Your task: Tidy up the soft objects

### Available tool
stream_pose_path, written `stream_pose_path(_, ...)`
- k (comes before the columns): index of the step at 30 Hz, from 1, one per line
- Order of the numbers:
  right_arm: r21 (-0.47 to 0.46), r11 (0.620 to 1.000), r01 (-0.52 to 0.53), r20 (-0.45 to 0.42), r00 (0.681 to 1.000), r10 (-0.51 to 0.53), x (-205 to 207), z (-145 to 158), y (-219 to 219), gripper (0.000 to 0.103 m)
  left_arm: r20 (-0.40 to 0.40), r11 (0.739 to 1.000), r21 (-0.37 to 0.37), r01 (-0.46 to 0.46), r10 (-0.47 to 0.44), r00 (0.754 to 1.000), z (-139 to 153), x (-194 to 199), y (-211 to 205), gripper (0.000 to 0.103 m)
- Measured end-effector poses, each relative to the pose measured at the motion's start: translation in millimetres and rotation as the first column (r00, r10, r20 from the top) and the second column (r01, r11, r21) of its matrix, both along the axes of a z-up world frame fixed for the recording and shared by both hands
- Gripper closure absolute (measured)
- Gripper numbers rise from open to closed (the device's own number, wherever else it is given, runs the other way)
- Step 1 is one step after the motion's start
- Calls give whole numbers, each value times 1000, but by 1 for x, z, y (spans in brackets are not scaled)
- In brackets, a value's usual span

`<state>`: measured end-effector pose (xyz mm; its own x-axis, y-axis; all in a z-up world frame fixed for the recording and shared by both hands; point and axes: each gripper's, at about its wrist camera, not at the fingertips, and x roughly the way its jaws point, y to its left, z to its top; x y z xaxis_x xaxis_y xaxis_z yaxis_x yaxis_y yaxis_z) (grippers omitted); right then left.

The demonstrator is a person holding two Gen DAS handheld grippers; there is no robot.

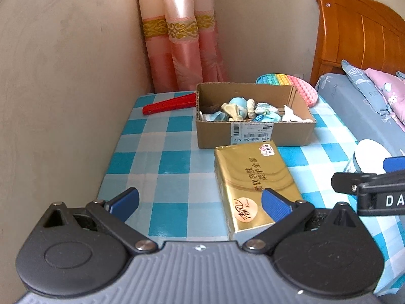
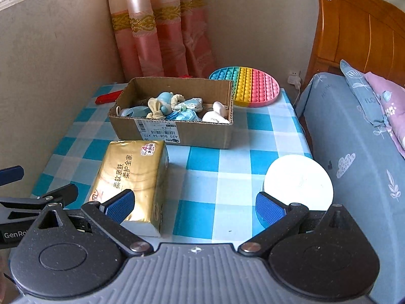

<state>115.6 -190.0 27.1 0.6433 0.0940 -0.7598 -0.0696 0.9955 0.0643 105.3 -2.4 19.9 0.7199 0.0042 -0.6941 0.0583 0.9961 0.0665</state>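
Observation:
A cardboard box (image 1: pixel 253 131) (image 2: pixel 174 131) stands at the back of the checked table and holds several soft items: small socks, a blue and cream plush (image 1: pixel 236 107) (image 2: pixel 162 102) and white cloth (image 2: pixel 215 115). A gold tissue pack (image 1: pixel 255 182) (image 2: pixel 131 177) lies in front of the box. A white toilet roll (image 2: pixel 298 185) (image 1: pixel 369 157) stands at the table's right. My left gripper (image 1: pixel 200 202) is open and empty, its right finger over the pack's near end. My right gripper (image 2: pixel 195 204) is open and empty, between pack and roll.
A rainbow pop-it mat (image 2: pixel 246 86) (image 1: pixel 286 83) leans behind the box. A red flat tool (image 1: pixel 168 105) lies left of the box. A wall and pink curtain (image 1: pixel 177 38) stand behind the table. A bed (image 2: pixel 354 139) with a wooden headboard adjoins the table's right edge.

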Motion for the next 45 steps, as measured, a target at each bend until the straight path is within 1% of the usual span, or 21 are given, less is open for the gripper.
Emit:
stream_pose_path(17, 21, 1000, -7, 22, 1000, 6, -7, 5, -4, 0, 10, 1000, 16, -7, 7, 1000, 10, -2, -7, 1)
stream_pose_path(45, 23, 1000, -19, 38, 999, 18, -8, 9, -2, 0, 16, 1000, 20, -8, 8, 1000, 13, -2, -6, 1)
